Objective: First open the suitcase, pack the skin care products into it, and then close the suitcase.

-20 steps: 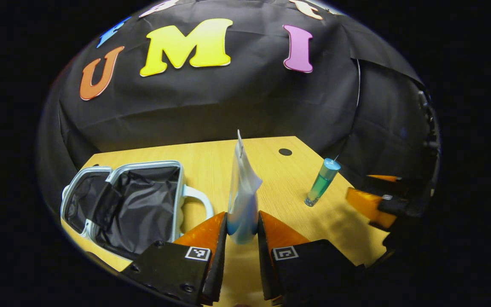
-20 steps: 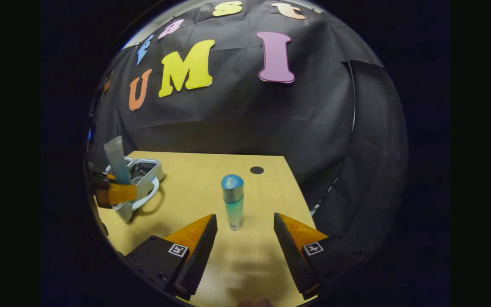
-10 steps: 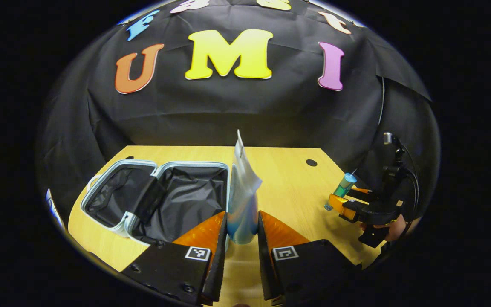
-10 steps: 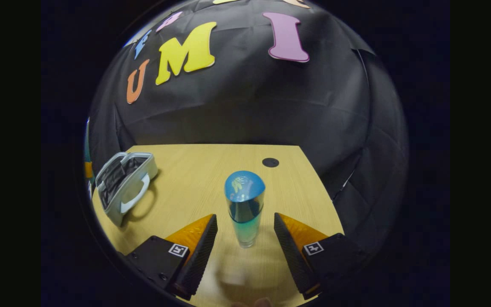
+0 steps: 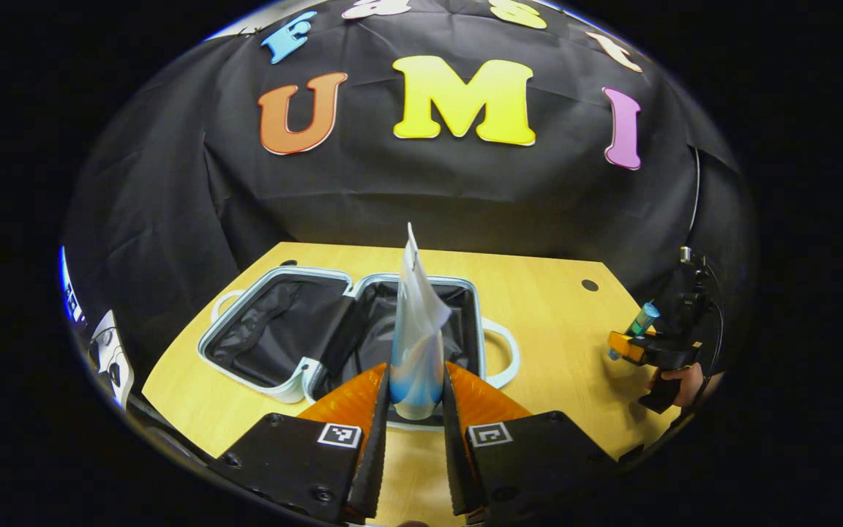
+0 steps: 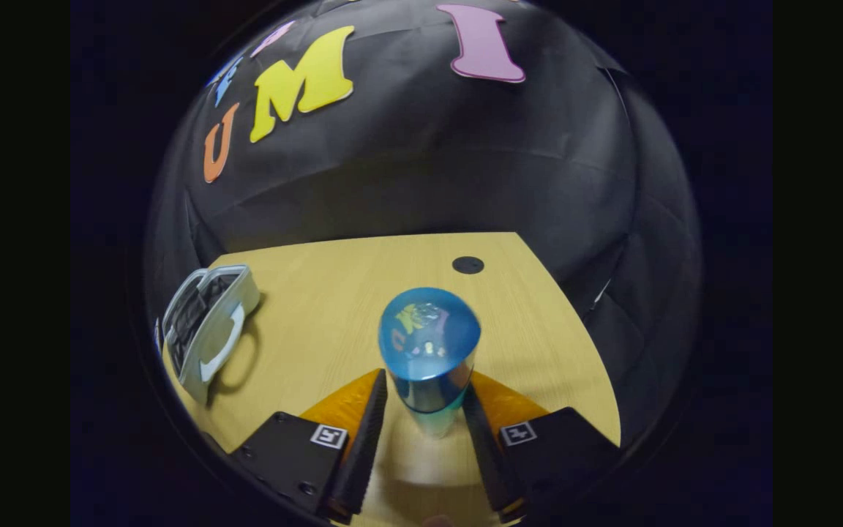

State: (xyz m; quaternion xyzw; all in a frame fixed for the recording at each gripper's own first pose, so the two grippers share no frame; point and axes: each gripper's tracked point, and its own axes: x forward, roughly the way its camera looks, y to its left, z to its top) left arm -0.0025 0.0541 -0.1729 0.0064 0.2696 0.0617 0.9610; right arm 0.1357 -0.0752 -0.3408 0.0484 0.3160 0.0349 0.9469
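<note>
Left tool (image 5: 416, 395) is clamping both fingers on the base of a flat white-and-blue soft pouch (image 5: 416, 337), which is standing upright at centre frame in the left gripper view, just in front of the open pale-blue hard-shell suitcase with black fabric lining (image 5: 297, 333) lying at centre-left on the light wooden bench (image 5: 553, 329). Right tool (image 6: 425, 413) is closing both fingers on the lower body of a translucent teal-green cylindrical bottle with a rounded blue cap (image 6: 429, 351), standing upright at lower centre of the right gripper view; the same bottle is appearing at far right in the left gripper view, well apart from the suitcase. Risks, judged: the pouch is thin and floppy, gripped only at its bottom, so it could fold or slip during lowering, or catch on the suitcase rim. The bottle is smooth and top-heavy above the grip, so it could pivot or slide out on lifting. Both suitcase halves are lying fully spread, lining loose and wrinkled, white handle facing right.
</note>
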